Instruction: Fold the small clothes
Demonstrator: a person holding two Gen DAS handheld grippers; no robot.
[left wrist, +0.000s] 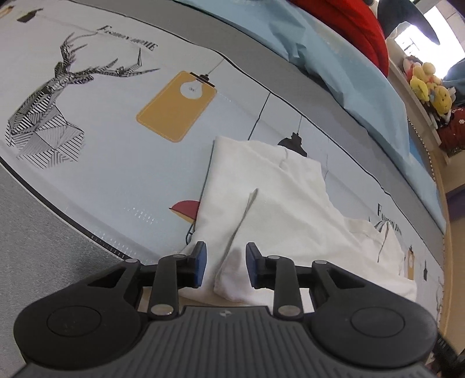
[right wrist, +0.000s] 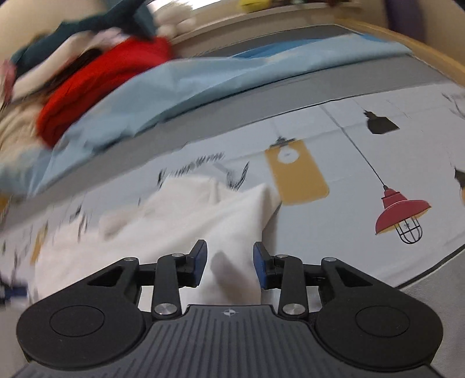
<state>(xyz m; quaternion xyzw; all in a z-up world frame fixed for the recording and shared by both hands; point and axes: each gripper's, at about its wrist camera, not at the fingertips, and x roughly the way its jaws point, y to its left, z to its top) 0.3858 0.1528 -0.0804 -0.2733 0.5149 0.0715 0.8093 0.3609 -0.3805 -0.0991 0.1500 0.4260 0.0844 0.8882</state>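
The left gripper has its blue pads spread apart, with a raised fold of the white garment lying in the gap between them; neither pad is pressed onto the cloth. The right gripper is likewise parted, with a strip of the same white garment running up between its fingers, unclamped.

The garment lies rumpled on a pale printed bedsheet. In the left wrist view its far edge is a straight fold reaching a printed black lamp, and bare sheet spreads wide to the left, across a yellow tag print to a striped deer print. In the right wrist view, bare sheet opens to the right of the cloth, out to a red lantern print.

Further back, a grey band borders the sheet, then a light blue blanket with a red cloth heaped on it. Only the left view shows the yellow plush toys on a ledge beyond the bed. The right view is motion-blurred on its left side, so the pile there is unclear.
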